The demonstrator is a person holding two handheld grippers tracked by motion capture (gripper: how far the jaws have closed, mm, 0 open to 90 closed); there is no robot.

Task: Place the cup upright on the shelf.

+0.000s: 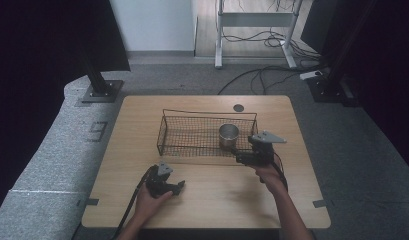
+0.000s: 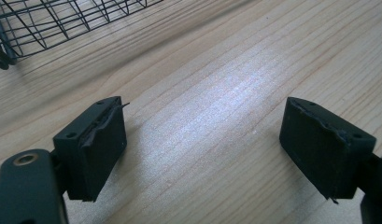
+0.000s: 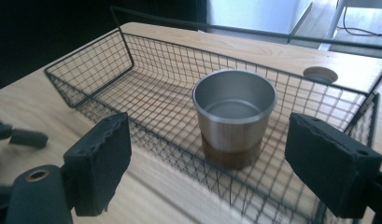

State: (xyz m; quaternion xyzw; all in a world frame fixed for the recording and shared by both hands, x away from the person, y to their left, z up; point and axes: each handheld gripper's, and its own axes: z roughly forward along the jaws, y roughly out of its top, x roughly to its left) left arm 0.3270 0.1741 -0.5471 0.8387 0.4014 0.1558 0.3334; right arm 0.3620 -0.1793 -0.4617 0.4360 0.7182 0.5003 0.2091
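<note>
Right gripper view: the upright round steel cup [image 3: 234, 116] stands mid-frame, in the black wire basket [image 3: 90, 65], beyond the right gripper [image 3: 209, 163]'s parted, empty jaws.

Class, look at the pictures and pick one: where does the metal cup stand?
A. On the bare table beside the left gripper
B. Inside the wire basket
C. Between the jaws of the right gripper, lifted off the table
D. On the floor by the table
B: the metal cup stands upright on the mesh bottom of the wire basket, apart from both grippers.
</note>
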